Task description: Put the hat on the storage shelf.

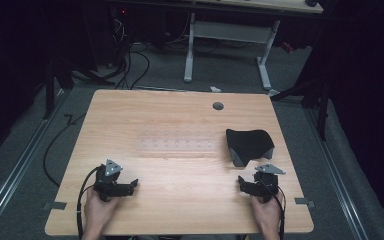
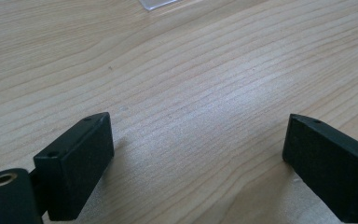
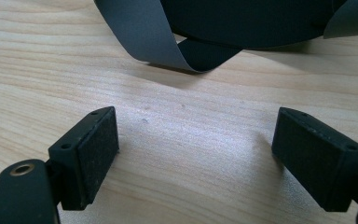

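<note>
Two grippers rest low on the pale wood-grain tabletop (image 1: 180, 175). Left gripper (image 1: 130, 185): fingers (image 2: 77, 161) spread wide, flat matte black blocks, bare wood between. Right gripper (image 1: 245, 184): fingers (image 3: 88, 151) likewise apart, holding nothing. Just beyond it lies a dark cap (image 1: 249, 145), smooth grey strap curving underneath. Clear ridged plastic strip (image 1: 177, 145) at center.

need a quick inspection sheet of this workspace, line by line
surface: wooden table, round hole near far edge
job's things: black folded cloth ahead of right tongs; clear plastic strip at centre
clutter: nothing seen
grippers: left tongs and right tongs open, nothing between jaws, both resting near the front edge
cables: one trails from each; a tangle on floor beyond
surroundings: grey carpet, white desk frame, dark room
</note>
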Demonstrator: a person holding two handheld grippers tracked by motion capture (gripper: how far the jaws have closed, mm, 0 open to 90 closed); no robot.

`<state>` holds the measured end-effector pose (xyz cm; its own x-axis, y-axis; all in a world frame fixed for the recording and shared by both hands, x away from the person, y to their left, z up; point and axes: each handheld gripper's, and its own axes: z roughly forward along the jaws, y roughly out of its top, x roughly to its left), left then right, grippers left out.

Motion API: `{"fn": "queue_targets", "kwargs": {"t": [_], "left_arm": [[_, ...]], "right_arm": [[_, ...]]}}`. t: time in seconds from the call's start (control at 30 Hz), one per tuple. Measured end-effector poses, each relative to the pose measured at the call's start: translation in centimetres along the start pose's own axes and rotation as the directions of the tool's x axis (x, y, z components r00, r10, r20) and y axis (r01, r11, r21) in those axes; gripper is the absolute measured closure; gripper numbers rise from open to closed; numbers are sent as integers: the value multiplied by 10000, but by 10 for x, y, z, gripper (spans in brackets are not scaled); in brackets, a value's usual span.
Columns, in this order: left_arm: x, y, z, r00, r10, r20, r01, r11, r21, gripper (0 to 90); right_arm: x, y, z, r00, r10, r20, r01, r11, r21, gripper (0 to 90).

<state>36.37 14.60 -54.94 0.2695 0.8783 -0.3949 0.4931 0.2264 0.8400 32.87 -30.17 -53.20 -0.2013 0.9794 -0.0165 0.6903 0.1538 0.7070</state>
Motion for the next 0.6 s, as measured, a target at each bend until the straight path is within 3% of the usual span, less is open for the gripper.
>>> {"fn": "queue_targets", "kwargs": {"t": [0.37, 0.47, 0.6], "left_arm": [[0, 0, 0, 10000, 2, 1, -2, 10000, 2, 91], [0, 0, 0, 10000, 2, 1, -2, 10000, 2, 91], [0, 0, 0, 10000, 1, 1, -1, 10000, 5, 91]], "right_arm": [[-1, 0, -1, 9998, -122, -142, 123, 9999, 37, 147], [-1, 0, -1, 9999, -85, -136, 86, 10000, 50, 167], [-3, -1, -3, 10000, 58, 49, -58, 9999, -138, 262]]}}
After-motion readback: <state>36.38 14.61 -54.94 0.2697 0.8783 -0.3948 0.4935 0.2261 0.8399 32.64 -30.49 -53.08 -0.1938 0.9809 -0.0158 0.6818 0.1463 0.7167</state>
